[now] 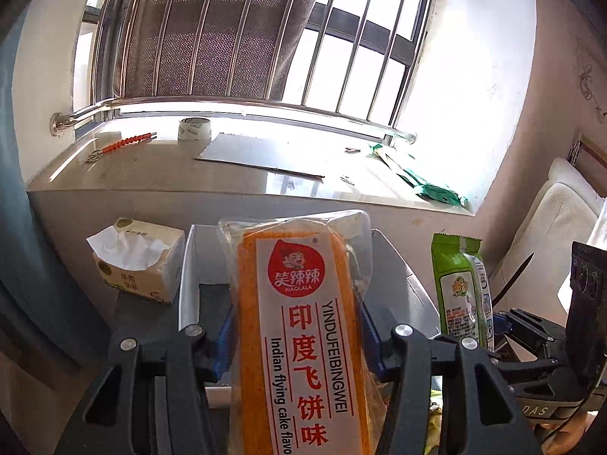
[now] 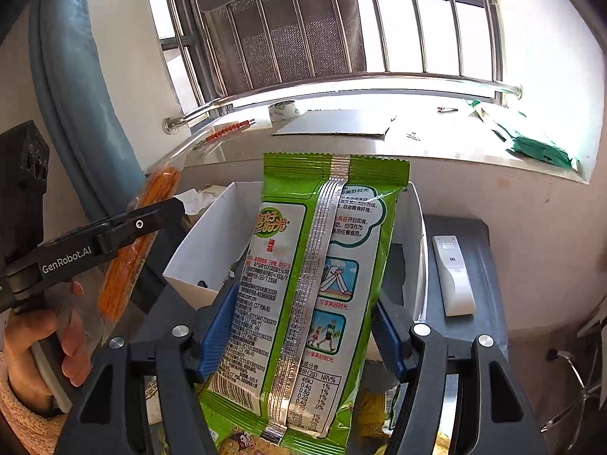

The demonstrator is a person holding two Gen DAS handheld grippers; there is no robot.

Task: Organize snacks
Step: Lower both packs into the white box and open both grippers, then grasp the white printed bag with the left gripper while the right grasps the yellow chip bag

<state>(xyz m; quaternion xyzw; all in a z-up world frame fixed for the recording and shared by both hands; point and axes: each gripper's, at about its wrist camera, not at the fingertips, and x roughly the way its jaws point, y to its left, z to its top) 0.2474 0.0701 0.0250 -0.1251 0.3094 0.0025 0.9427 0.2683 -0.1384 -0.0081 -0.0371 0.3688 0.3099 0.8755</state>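
My left gripper point(image 1: 296, 345) is shut on an orange "Indian flying cake" snack pack point(image 1: 299, 322) and holds it upright in front of a white open box point(image 1: 189, 265). My right gripper point(image 2: 299, 326) is shut on a green seaweed snack pack point(image 2: 315, 284), back side facing me, held upright over the same white box point(image 2: 205, 250). In the left wrist view the green pack point(image 1: 461, 288) and the right gripper point(image 1: 531, 345) show at the right. In the right wrist view the orange pack point(image 2: 125, 254) and the left gripper point(image 2: 114, 235) show at the left. More snack packs point(image 2: 242, 441) lie below, mostly hidden.
A tissue pack point(image 1: 140, 261) stands left of the box. A white remote point(image 2: 453, 276) lies on the dark table point(image 2: 478, 235) right of the box. Behind is a windowsill point(image 1: 151, 178) with a tape roll point(image 1: 194, 129), a sheet of card, a green wrapper point(image 1: 425, 178) and window bars.
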